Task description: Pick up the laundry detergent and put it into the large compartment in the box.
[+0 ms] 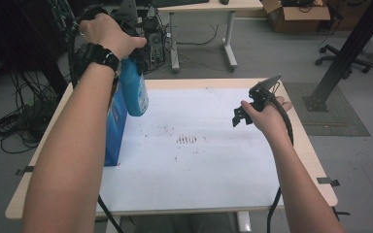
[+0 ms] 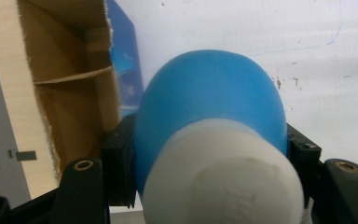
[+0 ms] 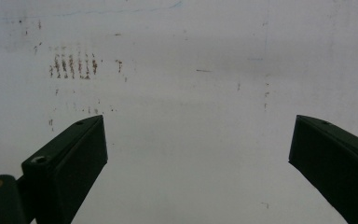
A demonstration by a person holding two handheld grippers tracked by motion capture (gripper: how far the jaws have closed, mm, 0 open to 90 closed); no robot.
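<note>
Left gripper (image 1: 135,57) clamps a blue plastic bottle (image 1: 134,90) w/ white cap (image 2: 223,182), lifted above an open blue carton (image 1: 115,124) at table's left. Probably light, smooth, slippery; grip at shoulder seems best. Right gripper (image 1: 240,116) hovers, jaws wide, empty.

Bottle (image 1: 134,90) above box (image 1: 115,127), table's (image 1: 213,83) left
</note>
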